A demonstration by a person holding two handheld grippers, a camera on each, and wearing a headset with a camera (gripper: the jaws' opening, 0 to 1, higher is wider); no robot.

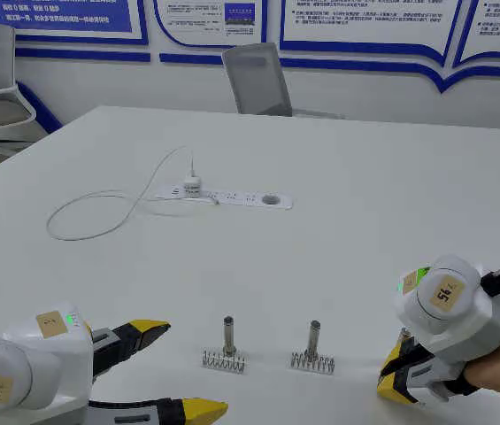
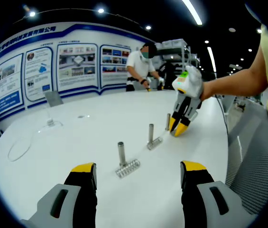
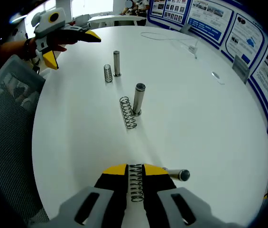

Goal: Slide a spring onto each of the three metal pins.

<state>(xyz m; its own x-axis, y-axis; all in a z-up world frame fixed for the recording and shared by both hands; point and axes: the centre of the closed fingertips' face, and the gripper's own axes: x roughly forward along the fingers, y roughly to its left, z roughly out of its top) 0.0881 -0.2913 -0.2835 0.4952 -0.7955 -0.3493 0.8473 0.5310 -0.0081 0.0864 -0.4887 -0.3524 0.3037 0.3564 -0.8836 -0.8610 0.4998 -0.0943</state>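
Between the tips of the right tool (image 3: pixel 134 170) a spring (image 3: pixel 135 185) is pinched. Its coils run lengthwise along the pressed-together jaws, and its far end pokes just past the yellow tips. Just to the right of those tips is the nearest pin (image 3: pixel 175 174), bare; the left gripper view suggests it stands upright on the bench (image 3: pixel 205 123). Further ahead of the tool stand the middle pin (image 3: pixel 138 99) and the far pin (image 3: pixel 116 61). Each is bare with a loose spring (image 3: pixel 128 113) lying at its foot, so I judge that none of the three is done.

The step in hand looks like threading the pinched spring onto the nearest pin. To do it well, the tool should probably lift and rotate until the spring hangs vertical, directly above the pin's cap. The open lower end should be clear of the jaws so it can swallow the cap. The squeeze should stay light, because hard pressure could flatten the coils and narrow the bore. The approach is best made straight down, since a sideways knock may topple a pin that seems merely to stand on the bench. Letting go makes sense once several coils are over the cap.

Beyond the far pin, well apart, the left tool (image 2: pixel 138 167) is spread wide and empty, and it could steady the pin if needed.
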